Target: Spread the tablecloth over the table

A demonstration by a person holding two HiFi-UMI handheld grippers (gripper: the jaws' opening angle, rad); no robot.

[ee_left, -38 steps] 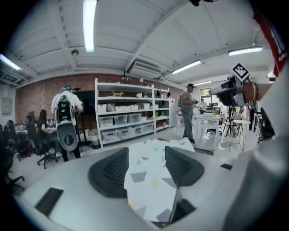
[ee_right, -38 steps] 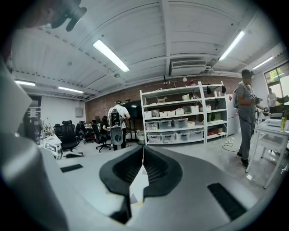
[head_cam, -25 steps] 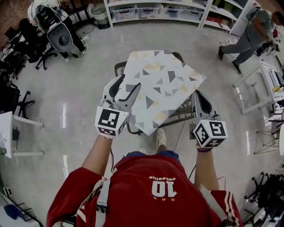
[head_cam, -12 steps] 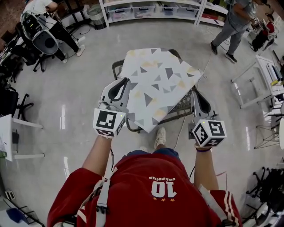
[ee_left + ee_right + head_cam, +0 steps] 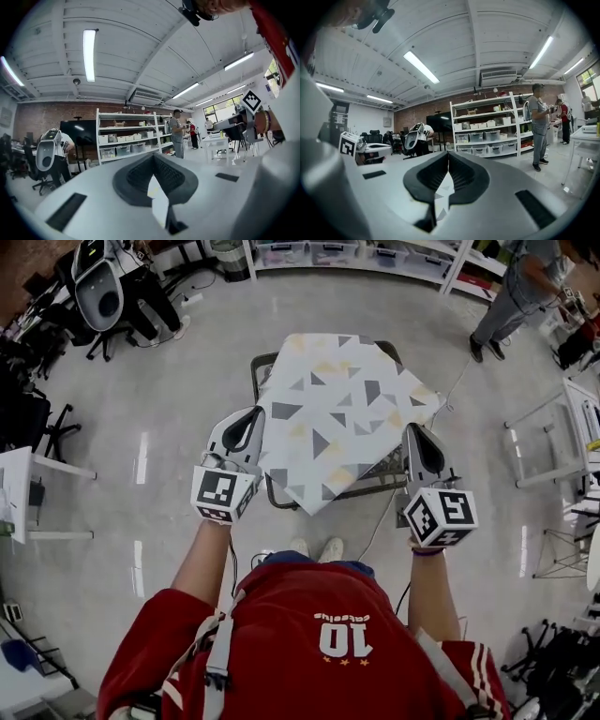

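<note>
A white tablecloth with grey and yellow triangles lies crumpled over a small dark-framed table, with one corner hanging toward me. My left gripper holds the cloth's left edge. Its jaws have just been closing, and a strip of cloth is pinched between them. At the cloth's right edge, my right gripper is shut on the fabric. In the right gripper view the patterned cloth shows between the pads. Both grippers point roughly level, away from me.
White shelving with bins lines the far wall. A person stands at the far right, and another is by a chair at the far left. White tables stand at the right and left. A cable runs under the table.
The left gripper's jaws, wide open a second ago, have shut on the cloth's left edge as it sank a little. The right gripper keeps its hold.
</note>
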